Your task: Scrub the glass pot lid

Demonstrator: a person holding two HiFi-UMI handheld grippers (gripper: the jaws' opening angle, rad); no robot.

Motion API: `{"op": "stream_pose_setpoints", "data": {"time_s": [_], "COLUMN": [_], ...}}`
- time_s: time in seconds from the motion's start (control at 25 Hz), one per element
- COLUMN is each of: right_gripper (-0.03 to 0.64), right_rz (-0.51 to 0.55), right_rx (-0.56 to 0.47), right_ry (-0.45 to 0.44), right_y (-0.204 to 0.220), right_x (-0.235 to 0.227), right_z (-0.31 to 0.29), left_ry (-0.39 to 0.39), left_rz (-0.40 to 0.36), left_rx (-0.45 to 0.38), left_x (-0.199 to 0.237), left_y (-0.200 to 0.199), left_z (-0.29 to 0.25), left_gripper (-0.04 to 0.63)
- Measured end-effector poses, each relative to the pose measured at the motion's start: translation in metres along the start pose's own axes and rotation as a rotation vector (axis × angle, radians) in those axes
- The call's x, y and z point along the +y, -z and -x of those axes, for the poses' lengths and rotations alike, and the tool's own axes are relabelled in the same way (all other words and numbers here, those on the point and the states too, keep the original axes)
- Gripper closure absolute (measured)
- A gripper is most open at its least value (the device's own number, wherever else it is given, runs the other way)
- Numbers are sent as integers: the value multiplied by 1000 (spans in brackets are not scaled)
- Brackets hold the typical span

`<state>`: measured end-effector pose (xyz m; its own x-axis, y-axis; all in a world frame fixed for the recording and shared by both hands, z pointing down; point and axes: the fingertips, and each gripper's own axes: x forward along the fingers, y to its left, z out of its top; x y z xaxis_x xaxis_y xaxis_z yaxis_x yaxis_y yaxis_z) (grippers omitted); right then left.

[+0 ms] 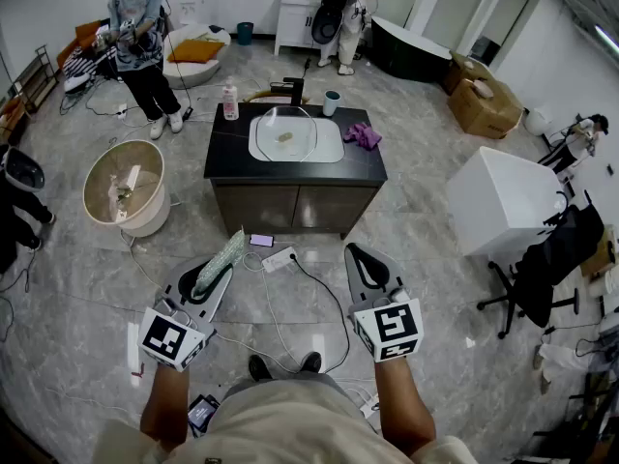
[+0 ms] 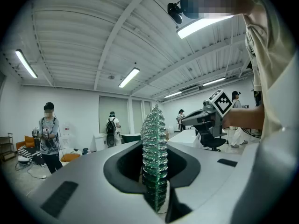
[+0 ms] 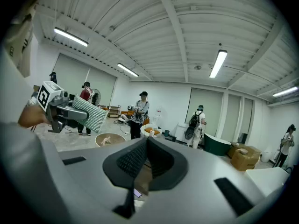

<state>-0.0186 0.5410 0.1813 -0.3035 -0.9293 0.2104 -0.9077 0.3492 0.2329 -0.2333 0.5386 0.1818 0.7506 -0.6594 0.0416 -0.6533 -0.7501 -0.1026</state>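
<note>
— where's the glass pot lid?
— it lies in the sink of the black counter, well ahead of you, with both grippers held low.
— and the jaws?
— your left gripper pinches a green mesh scrub pad upright. your right gripper has its jaws pressed together on nothing.

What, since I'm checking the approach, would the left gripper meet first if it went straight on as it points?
Probably the sink cabinet, near its front, with the scrub pad clamped in the left gripper touching first. Height is unclear: it might pass above the countertop instead.
</note>
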Motion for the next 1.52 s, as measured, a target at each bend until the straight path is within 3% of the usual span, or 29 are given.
{"op": "stream_pose_setpoints", "data": {"time_s": [0.6,0.96,1.52], "right_gripper": [594,592,592], "right_rz": [11,-63,-71], "right_rx": [0,-29,-12], "right_ry": [29,49,-43], "right_y": [-6,-13,-4], "right_x": [34,43,51], "right_z": [19,24,-39], "left_ry": [29,37,-51], "left_rz": [-8,-1,36], "left_rx": [-33,-44,-14], "left_x": [1,10,52], "left_y": [2,4,28], "left_z": [33,49,44], "left_gripper": [506,506,506]}}
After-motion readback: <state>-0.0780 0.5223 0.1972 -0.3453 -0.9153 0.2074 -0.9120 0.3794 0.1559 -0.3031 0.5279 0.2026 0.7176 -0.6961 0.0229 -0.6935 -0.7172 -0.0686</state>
